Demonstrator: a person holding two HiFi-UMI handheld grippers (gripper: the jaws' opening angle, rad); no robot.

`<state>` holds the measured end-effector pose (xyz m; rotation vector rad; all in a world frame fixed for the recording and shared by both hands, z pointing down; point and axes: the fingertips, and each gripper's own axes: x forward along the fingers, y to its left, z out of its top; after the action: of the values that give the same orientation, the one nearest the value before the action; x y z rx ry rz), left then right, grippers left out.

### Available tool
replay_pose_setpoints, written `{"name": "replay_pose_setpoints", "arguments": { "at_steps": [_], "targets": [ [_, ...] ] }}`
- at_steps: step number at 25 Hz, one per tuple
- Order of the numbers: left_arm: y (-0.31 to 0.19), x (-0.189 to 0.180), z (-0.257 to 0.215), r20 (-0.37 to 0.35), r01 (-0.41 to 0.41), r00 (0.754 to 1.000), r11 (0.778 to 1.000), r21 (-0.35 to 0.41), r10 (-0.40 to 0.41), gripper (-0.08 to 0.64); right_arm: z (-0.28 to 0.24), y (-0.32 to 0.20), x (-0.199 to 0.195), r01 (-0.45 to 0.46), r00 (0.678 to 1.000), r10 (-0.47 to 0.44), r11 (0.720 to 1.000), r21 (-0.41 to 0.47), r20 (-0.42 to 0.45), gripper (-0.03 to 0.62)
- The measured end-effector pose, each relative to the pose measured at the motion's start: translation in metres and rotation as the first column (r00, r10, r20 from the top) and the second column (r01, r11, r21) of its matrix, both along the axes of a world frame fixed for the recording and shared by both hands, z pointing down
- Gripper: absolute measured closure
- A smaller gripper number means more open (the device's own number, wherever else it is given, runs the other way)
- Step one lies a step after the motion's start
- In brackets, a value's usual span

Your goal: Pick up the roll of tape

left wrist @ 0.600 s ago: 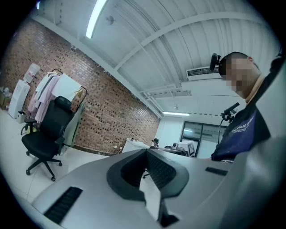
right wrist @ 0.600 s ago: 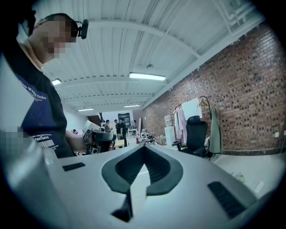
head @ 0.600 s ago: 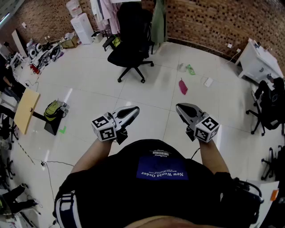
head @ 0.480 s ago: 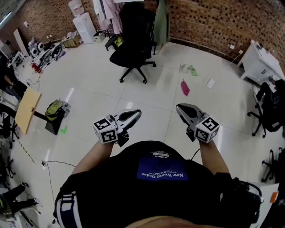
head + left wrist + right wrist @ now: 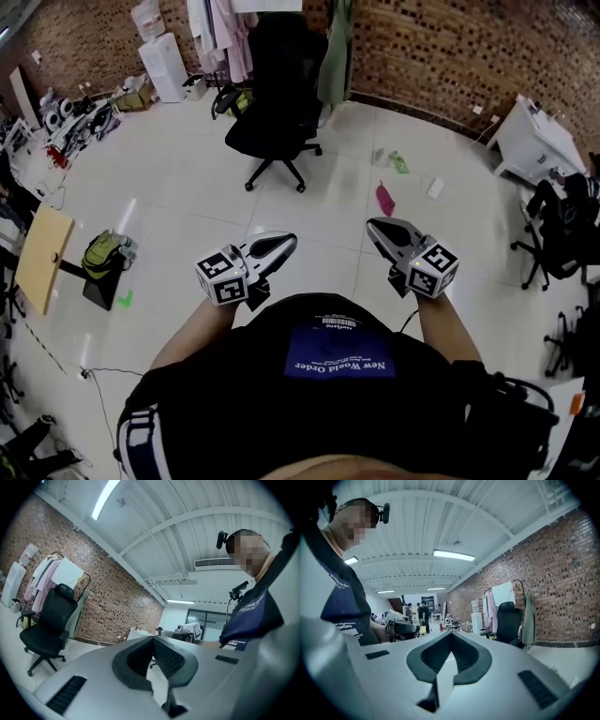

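since half a second ago the floor scene has slid a little in the head view. the black office chair (image 5: 272, 94) and the pink scrap (image 5: 384, 199) on the white floor (image 5: 187, 197) sit slightly lower, and the tan board (image 5: 37, 258) at the left has dropped toward the edge, as though the head turned. both grippers have kept their place in front of the person's dark shirt (image 5: 328, 394).

the roll of tape cannot be found in any view. a few small items lie on the floor beyond the grippers, too small to tell, possibly none of them tape. as a judgement, a tape roll is light, a stiff ring with a smooth rim. it is best pinched through the core across one wall.

the left gripper (image 5: 284, 242) has its jaws closed tip to tip with nothing between them. the right gripper (image 5: 374, 226) is likewise closed and empty. both point roughly level over the floor, touching nothing.
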<state>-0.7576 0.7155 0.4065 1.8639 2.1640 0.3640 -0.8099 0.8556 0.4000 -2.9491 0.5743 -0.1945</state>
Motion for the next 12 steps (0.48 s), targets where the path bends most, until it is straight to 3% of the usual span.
{"name": "replay_pose_setpoints", "arguments": {
  "at_steps": [6, 12],
  "targets": [
    [-0.023, 0.076, -0.015, -0.046, -0.041, 0.998, 0.999, -0.009, 0.04, 0.553, -0.017, -0.02, 0.072, -0.041, 0.999, 0.041, 0.999, 0.008, -0.018, 0.606],
    [-0.03, 0.139, -0.013, -0.027, -0.003, 1.0, 1.0, -0.009, 0.002, 0.553, -0.013, -0.027, 0.137, -0.009, 1.0, 0.008, 0.999, 0.032, 0.011, 0.606]
  ]
}}
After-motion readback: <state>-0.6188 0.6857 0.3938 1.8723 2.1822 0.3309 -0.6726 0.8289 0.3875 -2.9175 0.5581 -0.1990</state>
